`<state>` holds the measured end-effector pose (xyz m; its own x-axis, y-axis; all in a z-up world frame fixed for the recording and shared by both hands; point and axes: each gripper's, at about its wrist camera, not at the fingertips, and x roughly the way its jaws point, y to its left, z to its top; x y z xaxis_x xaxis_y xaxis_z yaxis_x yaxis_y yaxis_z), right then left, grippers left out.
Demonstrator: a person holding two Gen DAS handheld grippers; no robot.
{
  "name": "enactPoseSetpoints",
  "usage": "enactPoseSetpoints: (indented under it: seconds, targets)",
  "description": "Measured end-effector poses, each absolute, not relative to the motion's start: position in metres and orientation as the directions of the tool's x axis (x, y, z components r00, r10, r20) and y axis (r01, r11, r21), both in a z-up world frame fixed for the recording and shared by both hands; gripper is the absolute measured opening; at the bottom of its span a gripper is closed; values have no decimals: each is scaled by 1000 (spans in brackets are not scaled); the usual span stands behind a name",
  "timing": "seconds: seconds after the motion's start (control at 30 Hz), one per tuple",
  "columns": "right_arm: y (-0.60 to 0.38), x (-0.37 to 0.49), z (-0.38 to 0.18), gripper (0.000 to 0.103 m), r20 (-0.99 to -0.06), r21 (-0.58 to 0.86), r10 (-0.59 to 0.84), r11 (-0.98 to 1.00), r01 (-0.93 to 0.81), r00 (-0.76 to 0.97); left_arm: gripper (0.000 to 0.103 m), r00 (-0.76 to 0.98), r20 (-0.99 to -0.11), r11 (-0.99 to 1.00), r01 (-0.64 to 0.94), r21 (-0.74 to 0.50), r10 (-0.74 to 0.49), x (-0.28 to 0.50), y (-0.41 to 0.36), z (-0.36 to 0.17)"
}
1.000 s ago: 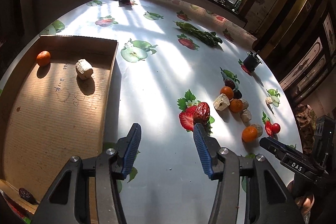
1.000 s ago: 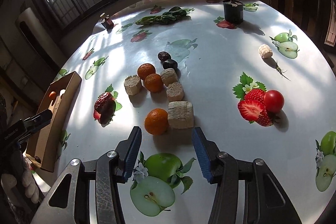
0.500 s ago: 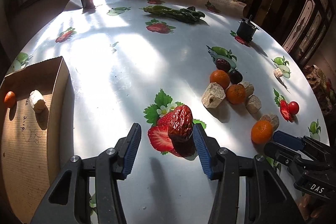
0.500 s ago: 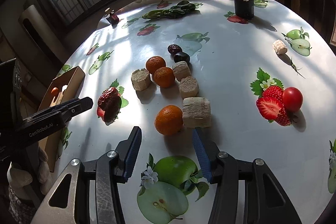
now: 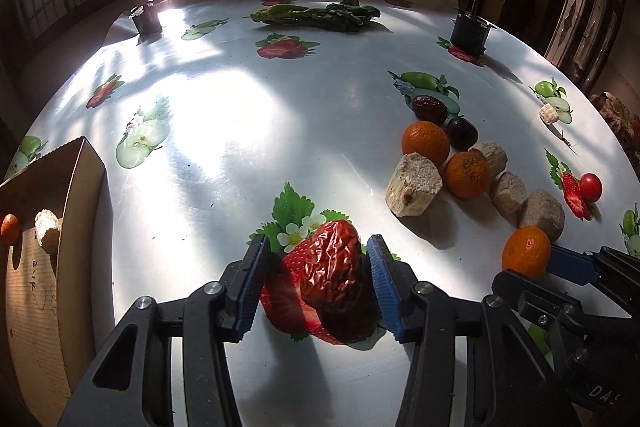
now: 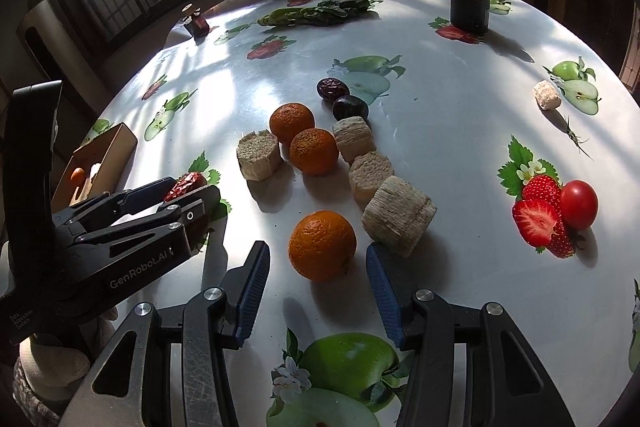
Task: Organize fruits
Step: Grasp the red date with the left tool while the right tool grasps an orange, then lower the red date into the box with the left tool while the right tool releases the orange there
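Observation:
A wrinkled red date lies on the fruit-print tablecloth, on a printed strawberry. My left gripper straddles it and its jaws are closing; the right pad is almost at the date and a gap shows at the left pad. In the right wrist view the left gripper reaches over the same date. My right gripper is open, with the nearest orange just ahead between its fingertips, untouched. A cardboard box at the left holds a small orange and a pale chunk.
Right of the date lie two more oranges, several pale chunks, a dark date, a dark plum and a cherry tomato. Leafy greens, a black pot and a small jar stand at the back.
My left gripper swung away from the box and came down over the red date, and its jaws narrowed. The right gripper edged closer to the near orange.

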<state>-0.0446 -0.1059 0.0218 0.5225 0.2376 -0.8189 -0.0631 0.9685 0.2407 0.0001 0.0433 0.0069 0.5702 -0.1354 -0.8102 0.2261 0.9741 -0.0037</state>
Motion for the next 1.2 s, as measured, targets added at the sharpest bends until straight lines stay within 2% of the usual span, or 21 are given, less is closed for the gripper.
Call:
enactPoseSetpoints:
  seconds: [0.07, 0.13, 0.17, 0.4, 0.67, 0.9, 1.07, 1.2]
  targets:
    - [-104, -45, 22, 48, -817, 226, 222, 972, -58, 532, 25, 580, -802, 972, 237, 2, -140, -4, 42, 8]
    - [-102, -46, 21, 38, -816, 208, 201, 977, -50, 542, 25, 579, -801, 970, 244, -10, -154, -7, 42, 8]
    - [-102, -47, 21, 35, -814, 205, 200, 977, -52, 546, 25, 578, -801, 970, 244, -11, -155, -8, 42, 9]
    - [-100, -62, 36, 35, -790, 217, 216, 974, -68, 573, 25, 606, -763, 968, 229, -101, -223, -36, 61, 40]
    - [-73, -95, 85, 35, -710, 252, 313, 949, -187, 631, 25, 687, -676, 963, 157, -217, -265, -89, 137, 104]
    - [-8, -104, 145, 35, -638, 245, 436, 896, -369, 635, 26, 755, -639, 982, 36, -185, -148, -96, 233, 167]
    - [48, -68, 184, 35, -605, 289, 537, 836, -466, 589, 26, 801, -596, 996, -88, -25, 56, -68, 294, 221]
    - [98, -28, 177, 35, -629, 297, 564, 811, -505, 535, 26, 761, -637, 988, -151, 14, 125, -40, 331, 206]
